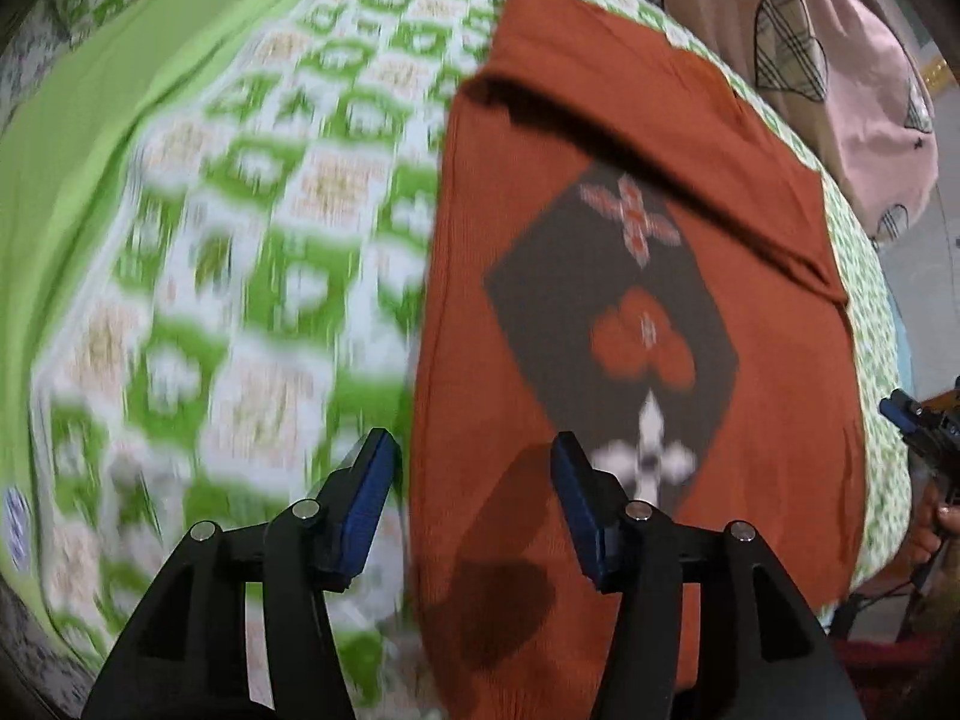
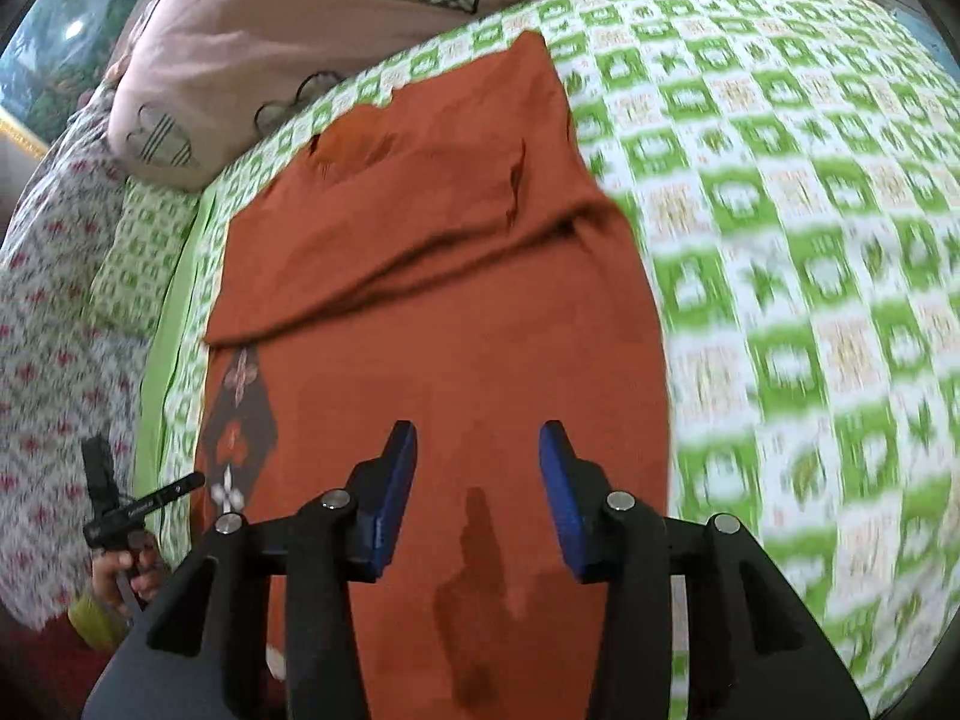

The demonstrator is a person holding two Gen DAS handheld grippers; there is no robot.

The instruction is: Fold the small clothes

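Rust-orange knit fabric, a small garment (image 1: 630,138), lies flat on a bed covered by a green-and-white patterned sheet (image 1: 240,240). Its far portion is folded over the body, forming a raised diagonal fold edge across the cloth. Below that fold, a dark diamond panel (image 1: 612,324) with red and white floral motifs is exposed on the garment's face. In the right wrist view the same garment (image 2: 450,330) fills the centre, with the panel (image 2: 240,426) at its left border. The left gripper (image 1: 474,462) hangs over the garment's left edge: one blue pad is above the sheet, the other above the orange cloth; the jaws stand apart with nothing between them, and no fabric is gripped. The right gripper (image 2: 477,450) is positioned over the near part of the garment, jaws likewise parted and empty, pads clear of the cloth. Shadows of both tools fall on the fabric beneath them. A pink pillow (image 2: 270,30) with checked heart patches rests at the head of the bed, beyond the garment. A plain lime-green cloth (image 1: 120,120) borders the sheet on the far left. Much of the sheet pattern is blurred.
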